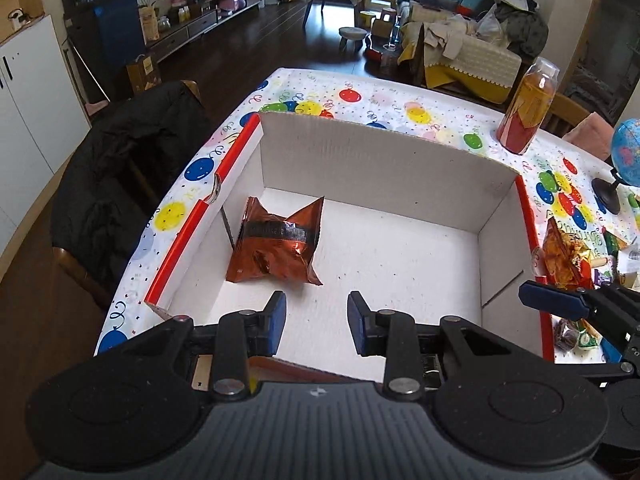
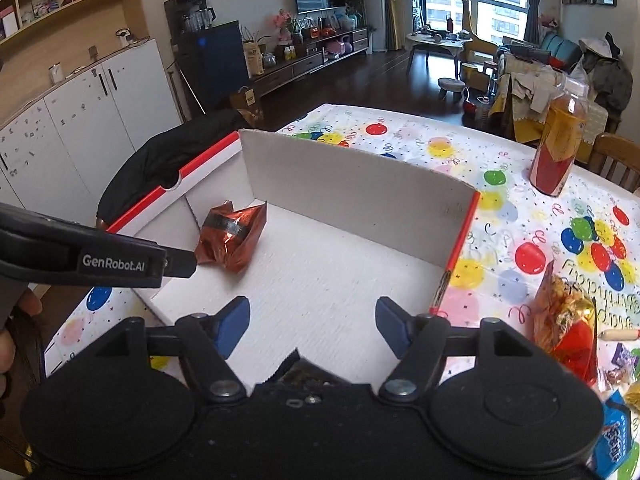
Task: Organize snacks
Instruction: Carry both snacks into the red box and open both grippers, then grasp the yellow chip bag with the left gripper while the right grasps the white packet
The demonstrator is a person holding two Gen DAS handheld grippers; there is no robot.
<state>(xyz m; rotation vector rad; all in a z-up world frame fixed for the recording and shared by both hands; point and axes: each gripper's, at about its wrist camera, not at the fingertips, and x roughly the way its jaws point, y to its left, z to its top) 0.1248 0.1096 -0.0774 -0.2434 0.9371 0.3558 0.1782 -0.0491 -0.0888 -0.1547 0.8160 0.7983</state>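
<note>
A: Where's the snack?

B: One copper foil packet [image 1: 276, 242] lies crumpled on the floor of the white cardboard box [image 1: 384, 168], towards its left wall. The box sits on the balloon-print counter [image 1: 400, 100].

A: And your fingers?

B: My left gripper [image 1: 317, 322] hangs over the box's near edge, fingers [image 1: 276, 320] parted with nothing between them; the packet is just ahead and a little left. My right gripper [image 2: 313, 326] stands wider, also holding nothing, with the packet well ahead to its left.

A: Anything outside the box?

B: More snack packets [image 1: 564, 258] are heaped to the right of the box, with a bottle [image 1: 528, 108] farther back.
</note>
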